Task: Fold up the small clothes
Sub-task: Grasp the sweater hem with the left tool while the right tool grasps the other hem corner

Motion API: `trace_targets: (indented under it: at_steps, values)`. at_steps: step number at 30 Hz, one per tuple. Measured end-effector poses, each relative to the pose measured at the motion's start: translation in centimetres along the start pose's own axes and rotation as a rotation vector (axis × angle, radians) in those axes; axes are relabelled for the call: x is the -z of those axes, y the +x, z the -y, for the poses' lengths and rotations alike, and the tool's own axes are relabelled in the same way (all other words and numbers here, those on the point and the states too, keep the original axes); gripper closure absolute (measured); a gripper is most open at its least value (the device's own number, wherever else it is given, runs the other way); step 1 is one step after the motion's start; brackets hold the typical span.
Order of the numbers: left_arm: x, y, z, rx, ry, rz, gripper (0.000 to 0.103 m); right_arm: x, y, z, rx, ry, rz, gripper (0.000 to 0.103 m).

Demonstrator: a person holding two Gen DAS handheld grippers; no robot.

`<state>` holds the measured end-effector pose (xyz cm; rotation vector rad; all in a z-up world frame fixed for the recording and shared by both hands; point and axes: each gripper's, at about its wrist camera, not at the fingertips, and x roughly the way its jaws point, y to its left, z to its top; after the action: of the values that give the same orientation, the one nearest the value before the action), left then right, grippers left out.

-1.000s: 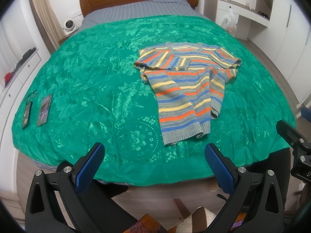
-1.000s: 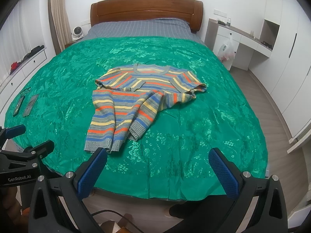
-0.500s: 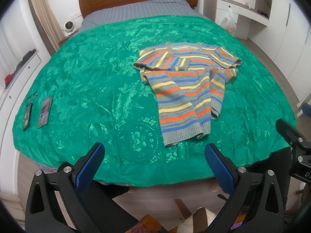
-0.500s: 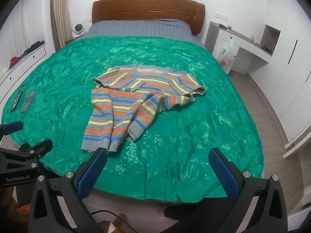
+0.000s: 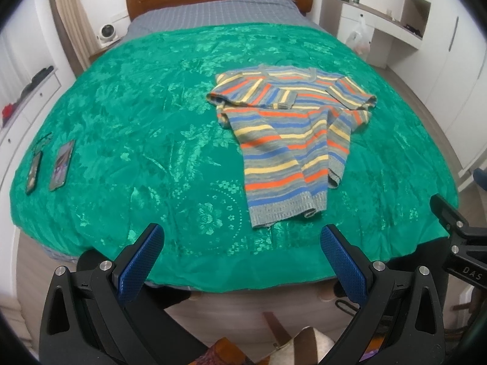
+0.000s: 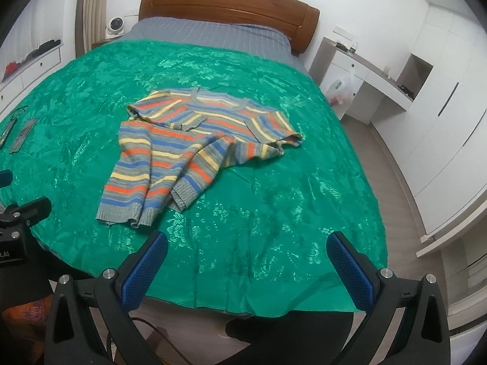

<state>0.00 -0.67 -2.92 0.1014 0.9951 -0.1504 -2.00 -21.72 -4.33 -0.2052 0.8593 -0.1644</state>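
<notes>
Two hand-held grippers are hovering past the foot of a bed, both empty. The left gripper is holding its jaws spread wide with nothing between them, and the right gripper is doing the same.

Just ahead of the left jaws, slightly to their right, and ahead and left of the right jaws, a striped sweater is lying partly folded on a green bedspread. One sleeve is lying across the chest and the body is narrowed into a strip, with the ribbed hem nearest the jaws and the collar farthest away.

The knit looks soft, light and floppy, likely sagging when lifted, so the thicker hem corners seem the best places to pinch. The shiny spread may let it slide.

Open cloth is stretching all around the sweater. The bed's near edge is sitting right under the jaws. Far left of the left jaws, two phones are lying near the side edge, well apart from the sweater. The wooden headboard is standing beyond
</notes>
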Motion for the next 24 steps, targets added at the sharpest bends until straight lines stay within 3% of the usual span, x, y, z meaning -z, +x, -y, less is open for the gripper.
trace_targets:
  at_steps: [8,11,15,18,20,24]
  values:
    - [0.1,0.5,0.3,0.020,0.004,-0.003,0.000,0.1,0.3,0.0,0.000,-0.001,-0.009,0.000]
    - [0.1,1.1,0.0,0.063,0.021,-0.006,0.000,0.1,0.1,0.4,-0.026,0.023,0.016,0.000]
    - [0.3,3.8,-2.5,0.066,0.002,-0.010,0.000,-0.3,0.2,4.0,-0.212,0.189,0.160,0.000]
    - [0.3,7.1,-3.5,0.100,-0.005,-0.032,0.001,-1.2,3.7,5.0,-0.363,0.192,0.195,0.000]
    - [0.1,9.8,-3.2,0.132,0.004,-0.069,0.001,-2.1,7.7,3.4,-0.420,0.141,0.120,0.000]
    - [0.2,13.9,-1.8,0.121,0.047,-0.131,0.002,-3.6,14.5,-0.4,-0.426,0.085,-0.046,0.000]
